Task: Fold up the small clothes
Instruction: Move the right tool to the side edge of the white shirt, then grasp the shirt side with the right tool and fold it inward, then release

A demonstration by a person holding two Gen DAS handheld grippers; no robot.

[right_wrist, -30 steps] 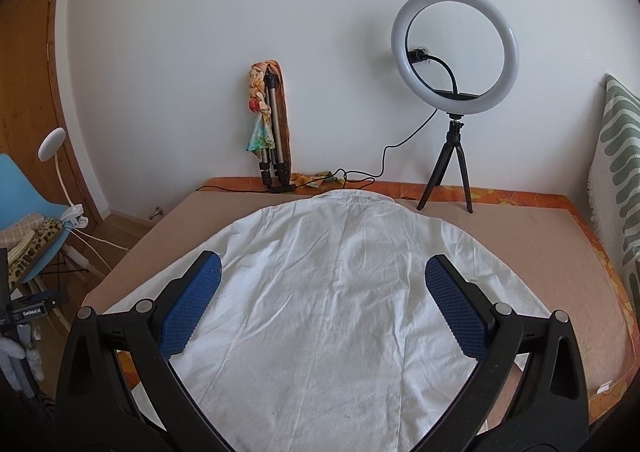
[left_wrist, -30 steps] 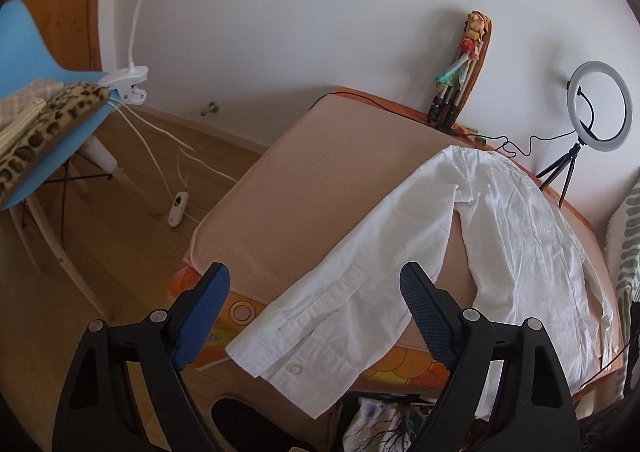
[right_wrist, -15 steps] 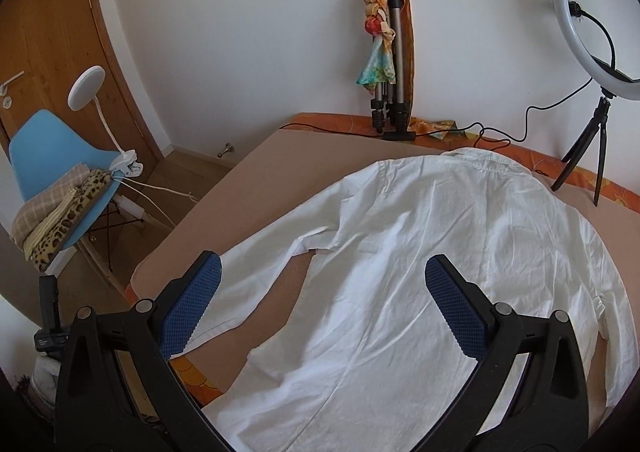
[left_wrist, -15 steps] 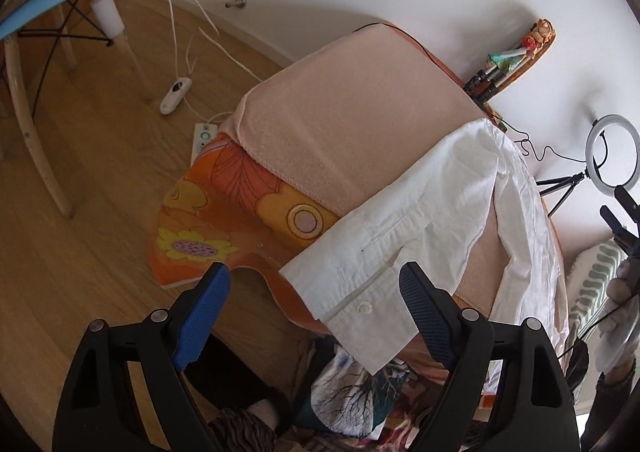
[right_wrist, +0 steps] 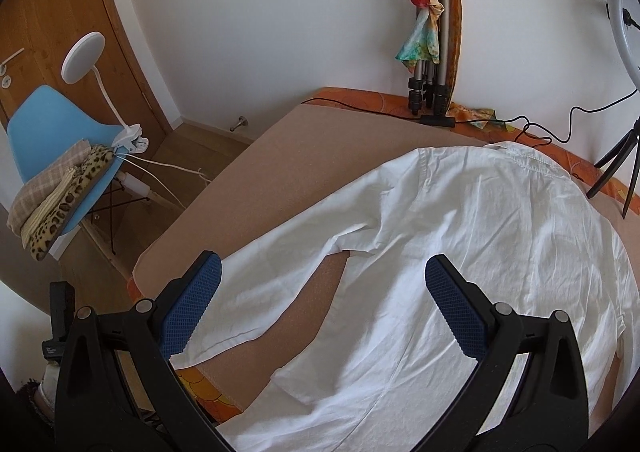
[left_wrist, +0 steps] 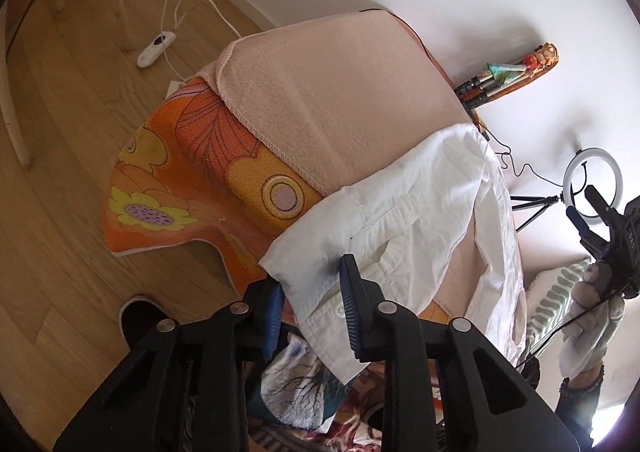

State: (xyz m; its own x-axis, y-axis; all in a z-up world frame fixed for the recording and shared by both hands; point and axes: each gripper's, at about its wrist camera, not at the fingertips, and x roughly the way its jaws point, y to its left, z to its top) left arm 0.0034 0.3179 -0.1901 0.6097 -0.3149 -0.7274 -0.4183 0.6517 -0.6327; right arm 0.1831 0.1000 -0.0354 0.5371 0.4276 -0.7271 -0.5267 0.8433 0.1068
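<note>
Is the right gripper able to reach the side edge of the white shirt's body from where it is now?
Probably yes. The right gripper hangs open just above the white shirt, nothing lies between them, and the left gripper is busy at the sleeve cuff, away from that edge.

The white woven-cotton shirt (right_wrist: 480,252) looks matt and finely creased, with stitched seams and a glossy plastic button at the cuff (left_wrist: 340,308). Under it lies a peach terry-like cloth cover (left_wrist: 340,92), nubbly and dull, edged with overlock stitching, over an orange flower-printed fabric (left_wrist: 180,180) of coarse weave. The floor is pale wood planking (left_wrist: 60,172) with a soft sheen. The blue gripper pads (right_wrist: 192,304) are rubbery with a cross-hatched grip texture, set on smooth black plastic fingers (right_wrist: 120,352). The blue chair shell (right_wrist: 52,124) is smooth plastic.
</note>
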